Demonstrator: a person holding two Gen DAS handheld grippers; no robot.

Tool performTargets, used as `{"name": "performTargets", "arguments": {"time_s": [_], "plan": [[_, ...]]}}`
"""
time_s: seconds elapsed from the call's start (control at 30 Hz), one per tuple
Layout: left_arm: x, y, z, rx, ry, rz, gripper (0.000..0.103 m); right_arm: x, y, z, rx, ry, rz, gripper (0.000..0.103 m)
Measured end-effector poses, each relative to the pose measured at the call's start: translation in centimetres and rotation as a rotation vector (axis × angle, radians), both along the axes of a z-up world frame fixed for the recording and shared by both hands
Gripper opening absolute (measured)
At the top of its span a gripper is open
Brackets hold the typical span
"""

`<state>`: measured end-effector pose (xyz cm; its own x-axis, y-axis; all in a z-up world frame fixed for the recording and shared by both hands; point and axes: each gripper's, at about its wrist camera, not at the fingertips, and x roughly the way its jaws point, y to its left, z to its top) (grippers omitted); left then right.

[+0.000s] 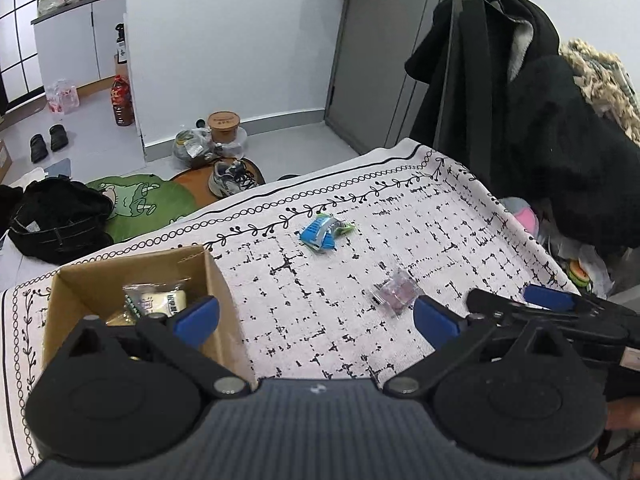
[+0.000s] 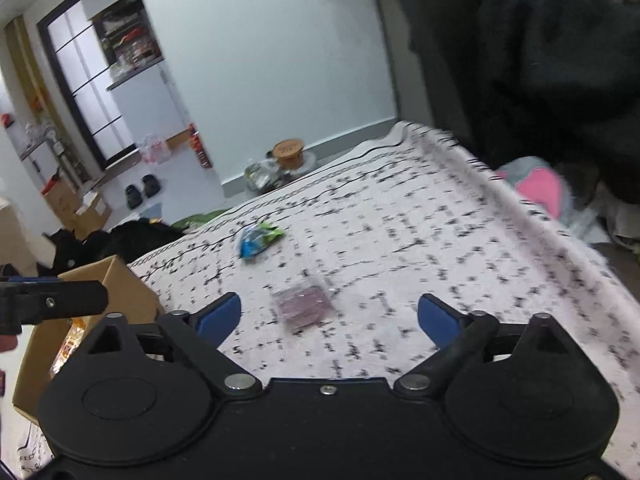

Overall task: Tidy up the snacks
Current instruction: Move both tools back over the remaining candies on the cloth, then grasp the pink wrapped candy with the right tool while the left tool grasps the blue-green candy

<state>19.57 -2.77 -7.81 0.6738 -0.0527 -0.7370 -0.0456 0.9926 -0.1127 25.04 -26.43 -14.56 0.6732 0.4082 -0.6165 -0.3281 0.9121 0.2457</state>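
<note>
Jaws of our left gripper [image 1: 316, 318] and right gripper [image 2: 329, 314] stood apart, empty; a blurred, perhaps purple packet [image 2: 303, 305] lay between the right's fingers.

Even, cool room light, soft shadows. Left view is sharp; right view smears around the cloth [image 2: 400, 240]. Walls bow at both frames' edges.

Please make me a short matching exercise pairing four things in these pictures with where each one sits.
Things:
1. blue packet
2. purple packet
3. cardboard box
4. sneaker

Places:
A. on the floor beyond the cloth
B. far side of the cloth, near its border
C. left edge of the cloth, snacks inside
D. on the cloth, just ahead of the right gripper

Pairs: 1-B, 2-D, 3-C, 4-A
</note>
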Motion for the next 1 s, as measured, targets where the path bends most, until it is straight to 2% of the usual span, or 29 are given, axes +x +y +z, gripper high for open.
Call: {"name": "performTargets", "arguments": {"time_s": [0.23,0.5,0.63,0.7,0.77,0.87,1.0], "plan": [[2.0,0.0,-0.4,0.023,-0.001,0.002,0.102,2.1,3.2,-1.0,-0.051,0.002,0.076,0.086],[5.0,0.2,-1.6,0.041,0.015,-0.016,0.1,4.0,4.3,-2.5,-0.073,0.044,0.096,0.084],[6.5,-0.2,-2.7,0.058,0.048,-0.035,0.096,5.3,4.9,-3.4,-0.062,0.073,0.114,0.081],[7.3,-0.2,-3.1,0.059,0.064,-0.041,0.095,5.7,5.2,-4.0,-0.078,0.077,0.125,0.076],[8.0,-0.3,-3.5,0.057,0.072,-0.046,0.094,5.9,5.7,-4.6,-0.108,0.087,0.142,0.056],[9.0,-0.3,-3.9,0.062,0.083,-0.049,0.094,6.1,5.6,-5.3,-0.118,0.093,0.16,0.043],[10.7,-0.2,-4.6,0.054,0.104,-0.037,0.094,6.9,4.8,-4.8,-0.049,0.097,0.148,0.037]]}}
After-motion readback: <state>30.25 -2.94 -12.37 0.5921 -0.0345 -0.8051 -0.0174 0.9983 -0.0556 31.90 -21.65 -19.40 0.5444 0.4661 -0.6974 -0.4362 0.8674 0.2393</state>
